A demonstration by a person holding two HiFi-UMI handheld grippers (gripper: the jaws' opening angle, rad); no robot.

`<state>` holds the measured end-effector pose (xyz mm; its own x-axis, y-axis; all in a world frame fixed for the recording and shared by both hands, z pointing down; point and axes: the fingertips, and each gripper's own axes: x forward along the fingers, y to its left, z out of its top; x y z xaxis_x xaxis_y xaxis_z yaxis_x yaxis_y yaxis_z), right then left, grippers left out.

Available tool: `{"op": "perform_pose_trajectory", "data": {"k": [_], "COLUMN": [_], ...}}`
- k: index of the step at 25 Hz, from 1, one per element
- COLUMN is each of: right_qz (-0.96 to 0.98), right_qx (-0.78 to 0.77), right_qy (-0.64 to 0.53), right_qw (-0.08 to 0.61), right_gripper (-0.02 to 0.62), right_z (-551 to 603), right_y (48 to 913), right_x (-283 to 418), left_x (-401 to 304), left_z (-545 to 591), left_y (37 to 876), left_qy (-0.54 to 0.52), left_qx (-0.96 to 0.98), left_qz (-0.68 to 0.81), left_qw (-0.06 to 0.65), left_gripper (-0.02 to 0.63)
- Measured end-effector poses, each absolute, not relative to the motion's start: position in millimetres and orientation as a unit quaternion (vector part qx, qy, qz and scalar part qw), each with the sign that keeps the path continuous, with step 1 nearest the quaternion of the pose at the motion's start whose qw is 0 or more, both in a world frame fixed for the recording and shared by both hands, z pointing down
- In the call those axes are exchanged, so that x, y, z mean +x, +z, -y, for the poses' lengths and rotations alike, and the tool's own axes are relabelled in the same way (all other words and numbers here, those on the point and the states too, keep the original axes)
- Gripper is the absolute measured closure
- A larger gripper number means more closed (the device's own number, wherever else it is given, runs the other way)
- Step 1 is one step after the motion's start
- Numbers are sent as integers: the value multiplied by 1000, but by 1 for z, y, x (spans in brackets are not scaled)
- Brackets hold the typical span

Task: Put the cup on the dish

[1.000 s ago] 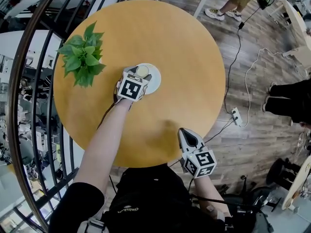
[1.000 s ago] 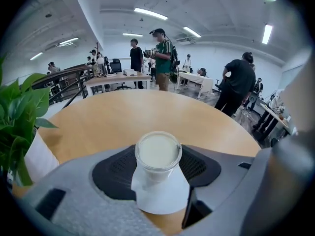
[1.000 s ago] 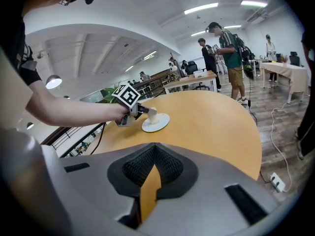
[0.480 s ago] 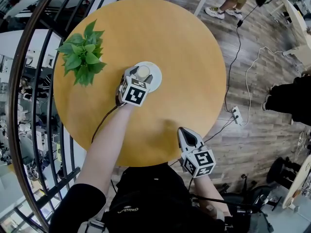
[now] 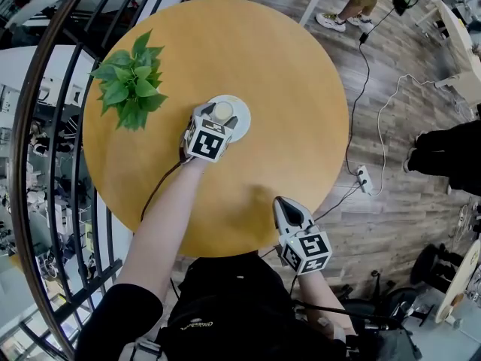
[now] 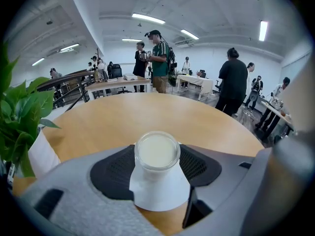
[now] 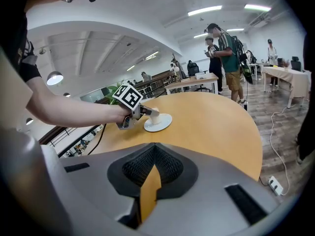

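Observation:
A small glass cup [image 5: 223, 111] with pale contents stands on a white dish [image 5: 239, 127] near the middle of the round wooden table [image 5: 289, 89]. My left gripper [image 5: 222, 116] is shut on the cup. In the left gripper view the cup [image 6: 157, 151] sits between the black pads, and both of them touch it, with the dish [image 6: 160, 194] right beneath. The right gripper view shows cup [image 7: 154, 114] and dish [image 7: 159, 124] from the side. My right gripper [image 5: 284, 207] hangs shut and empty over the table's near edge, far from the dish.
A potted green plant [image 5: 129, 87] stands left of the dish. A dark railing [image 5: 46, 126] curves round the table's left side. A cable and power strip [image 5: 364, 179] lie on the wooden floor to the right. People [image 6: 158, 60] stand in the room beyond.
Hardly anything: my left gripper stays closed on the cup over the dish and has turned a little. The right gripper has not moved.

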<state>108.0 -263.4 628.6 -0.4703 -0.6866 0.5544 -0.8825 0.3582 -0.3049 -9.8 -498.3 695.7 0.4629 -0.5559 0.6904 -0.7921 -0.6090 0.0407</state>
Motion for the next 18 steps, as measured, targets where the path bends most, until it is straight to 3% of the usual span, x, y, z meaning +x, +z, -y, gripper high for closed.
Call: {"op": "perform_pose_trajectory", "data": {"k": [8, 18], "right_qz": [814, 839], "right_qx": [485, 478], "right_qy": [275, 218], "right_qw": [162, 141], "right_gripper": [597, 597], "right_z": [267, 274], "right_y": [617, 563], "right_x": [101, 82], "left_x": [-22, -36], "left_z": [487, 437], "left_y": [683, 601], "left_qy": [319, 239], "left_qx": [836, 856], "left_qz": [408, 421], "left_qw": [183, 180], "left_gripper": [322, 333]}}
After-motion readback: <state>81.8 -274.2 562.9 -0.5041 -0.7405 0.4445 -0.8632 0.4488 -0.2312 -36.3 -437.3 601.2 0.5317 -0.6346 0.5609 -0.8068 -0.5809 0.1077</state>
